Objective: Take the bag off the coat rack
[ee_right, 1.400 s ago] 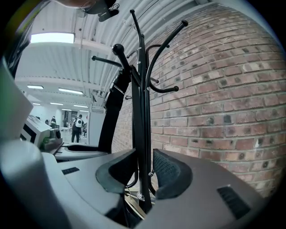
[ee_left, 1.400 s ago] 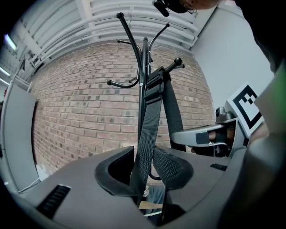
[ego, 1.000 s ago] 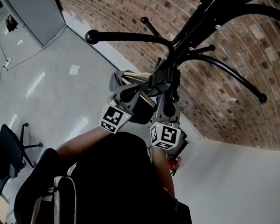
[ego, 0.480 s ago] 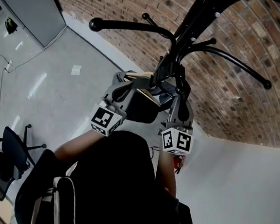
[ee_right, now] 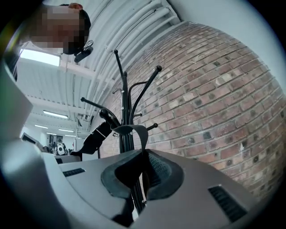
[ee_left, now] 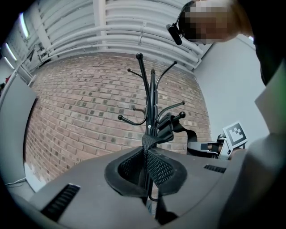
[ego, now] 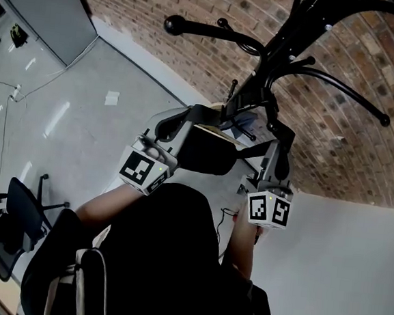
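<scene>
The black coat rack rises in front of the brick wall, its curved hooks spreading overhead. A black bag hangs between my two grippers, just in front of the rack's pole. My left gripper is shut on one webbing strap, which runs up from its pads towards the rack. On the bag's other side, my right gripper is shut on the second strap, which loops over its jaws. Whether a strap still touches a hook I cannot tell.
A brick wall stands behind the rack, with a white wall at the right. An office chair sits on the grey floor at lower left, and a cable trails across the floor. The person's dark torso fills the lower middle.
Both grippers have drawn apart and back towards the person, each keeping its strap. The bag now spreads wider between them and sits lower, away from the hooks.
</scene>
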The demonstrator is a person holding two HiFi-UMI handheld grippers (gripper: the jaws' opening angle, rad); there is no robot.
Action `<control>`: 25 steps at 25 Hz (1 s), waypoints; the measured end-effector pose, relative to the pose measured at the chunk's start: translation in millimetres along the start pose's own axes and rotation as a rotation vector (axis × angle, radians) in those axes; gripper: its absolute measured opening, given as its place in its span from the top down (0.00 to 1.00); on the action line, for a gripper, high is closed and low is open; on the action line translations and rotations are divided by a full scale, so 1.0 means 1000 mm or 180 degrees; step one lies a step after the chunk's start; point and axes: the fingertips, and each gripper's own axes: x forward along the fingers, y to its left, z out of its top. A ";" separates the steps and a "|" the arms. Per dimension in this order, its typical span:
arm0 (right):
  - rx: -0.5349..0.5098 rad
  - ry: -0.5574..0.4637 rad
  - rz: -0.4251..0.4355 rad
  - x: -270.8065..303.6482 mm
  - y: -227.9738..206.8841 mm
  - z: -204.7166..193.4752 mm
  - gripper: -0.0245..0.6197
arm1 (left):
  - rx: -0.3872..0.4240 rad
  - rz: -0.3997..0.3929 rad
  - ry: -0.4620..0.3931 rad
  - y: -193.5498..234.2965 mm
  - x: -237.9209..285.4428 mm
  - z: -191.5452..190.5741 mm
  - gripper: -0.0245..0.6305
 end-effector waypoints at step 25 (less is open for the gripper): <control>0.0227 -0.0560 0.0105 -0.050 0.003 0.090 0.93 | -0.0153 0.0075 -0.0619 -0.002 -0.037 0.082 0.93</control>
